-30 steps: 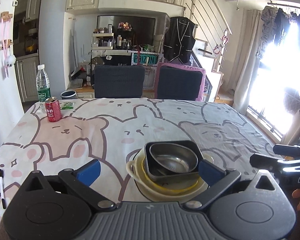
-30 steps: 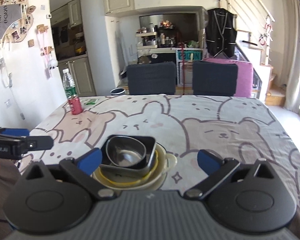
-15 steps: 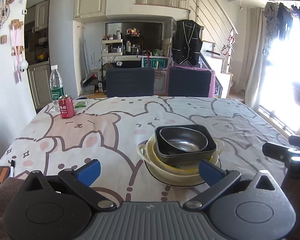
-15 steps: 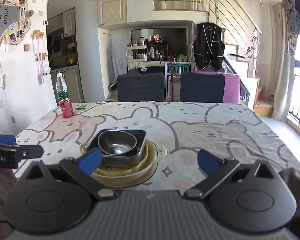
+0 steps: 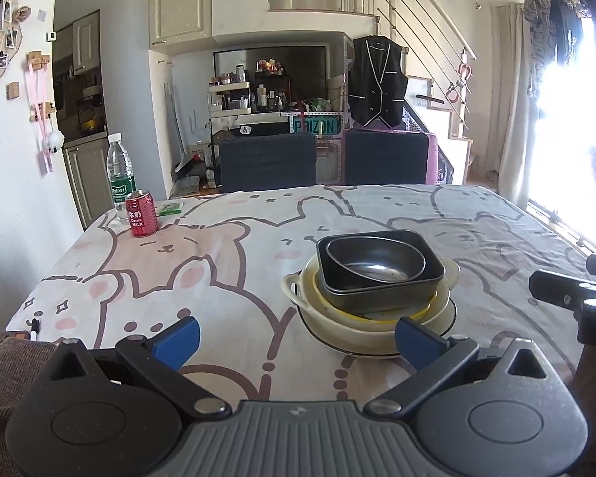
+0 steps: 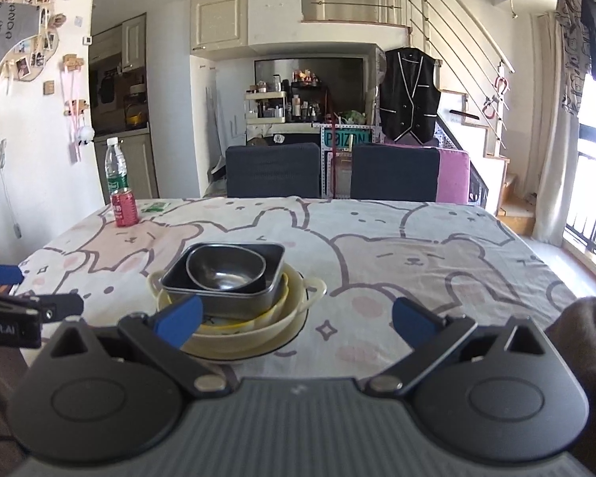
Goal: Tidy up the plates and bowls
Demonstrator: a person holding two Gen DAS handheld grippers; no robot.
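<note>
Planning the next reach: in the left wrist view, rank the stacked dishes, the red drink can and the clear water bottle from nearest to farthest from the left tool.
1. Stack of dishes, dark rectangular pan on top: just ahead of the left tool, slightly right.
2. Red drink can: far left of the table.
3. Clear plastic water bottle with green label: directly behind the can, at the table's far-left corner.

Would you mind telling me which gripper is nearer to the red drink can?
Left. The left gripper sits at the near table edge, on the red can's side of the stacked dishes; the right gripper is further right, beyond the stack.
</note>
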